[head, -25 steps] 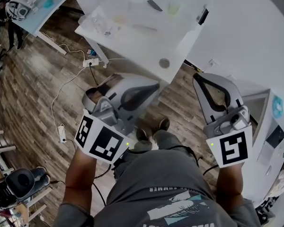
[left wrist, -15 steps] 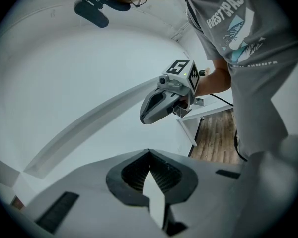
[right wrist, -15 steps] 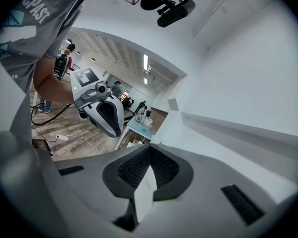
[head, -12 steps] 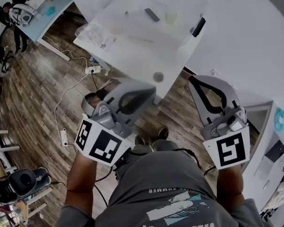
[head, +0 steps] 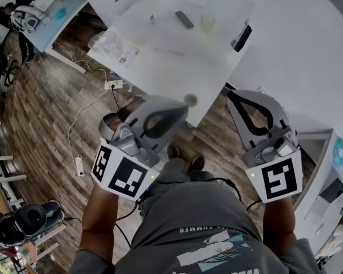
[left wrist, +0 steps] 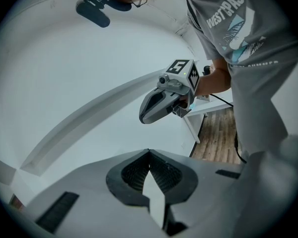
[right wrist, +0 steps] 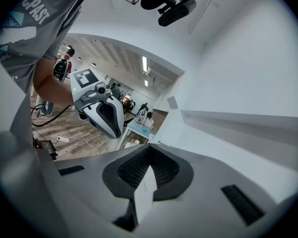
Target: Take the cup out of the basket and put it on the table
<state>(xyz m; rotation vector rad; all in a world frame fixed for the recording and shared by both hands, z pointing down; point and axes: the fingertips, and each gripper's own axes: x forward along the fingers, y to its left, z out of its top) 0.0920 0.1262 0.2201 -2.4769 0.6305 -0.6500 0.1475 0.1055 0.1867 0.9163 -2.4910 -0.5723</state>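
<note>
Cup (head: 207, 21), small and pale yellow-green, stands far up on the white table (head: 177, 79), toward its far side. It seems to sit inside a see-through basket (head: 143, 33), though the basket's walls are too washed out to be sure. A flat dark object (head: 184, 19) lies on the table just left of the cup, and a black object (head: 243, 37) lies at the table's right edge.

Your left gripper (head: 180, 108) hangs off the table's near corner, over the wood floor (head: 40, 113), its tip close to a small round thing (head: 190, 99) at that corner. In the left gripper view the two jaws meet in a point with no gap and nothing between them, and they aim at a plain white wall.

Your right gripper (head: 233, 95) is to the right of the table's near corner, well apart from the cup. The right gripper view shows its jaws pressed together too, gripping nothing.

Below the table's left edge a power strip (head: 111, 85) lies on the floor with a white cable (head: 80, 110) trailing away from it. Your shoes (head: 184, 154) show on the floor just short of the table's near corner, between the two grippers.
</note>
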